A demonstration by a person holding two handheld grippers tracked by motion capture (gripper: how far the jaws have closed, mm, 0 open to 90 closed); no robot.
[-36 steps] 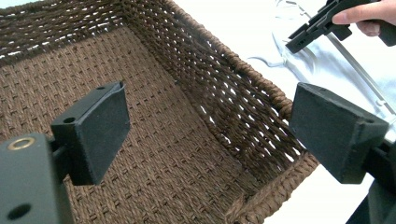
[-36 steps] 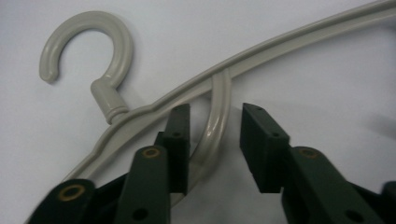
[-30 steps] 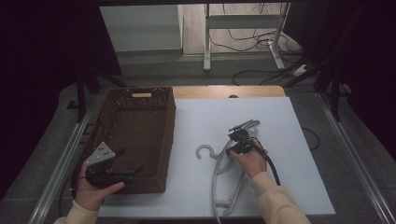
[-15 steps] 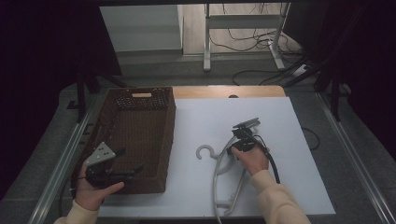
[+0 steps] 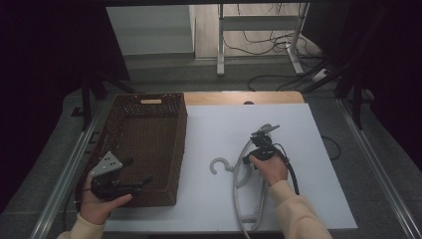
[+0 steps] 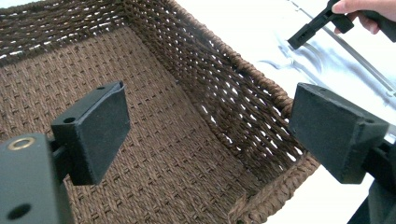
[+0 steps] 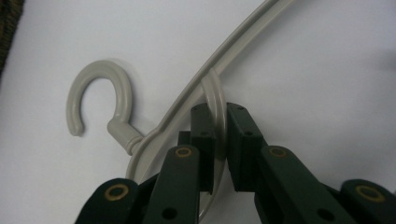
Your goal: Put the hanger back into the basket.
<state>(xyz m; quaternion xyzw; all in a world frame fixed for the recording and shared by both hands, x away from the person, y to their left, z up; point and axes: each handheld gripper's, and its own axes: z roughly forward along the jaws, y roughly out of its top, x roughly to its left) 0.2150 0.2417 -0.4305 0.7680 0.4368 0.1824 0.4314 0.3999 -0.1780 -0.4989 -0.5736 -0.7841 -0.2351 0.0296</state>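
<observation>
Right claw (image 7: 219,154) has lowered, clamping the hanger (image 7: 140,135).

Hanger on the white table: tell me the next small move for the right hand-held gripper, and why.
Probably lift it a little. The right hand-held gripper has its jaws shut on the hanger, which lies flat on the table, and the left hand-held gripper waits open over the basket.

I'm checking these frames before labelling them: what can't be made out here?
- Hanger: its lower end runs off the bottom edge of the high view; the right gripper covers part of it in its own view.
- Basket: its near corners are cut off in the left gripper view.
- Left gripper: too small to judge in the high view.
</observation>
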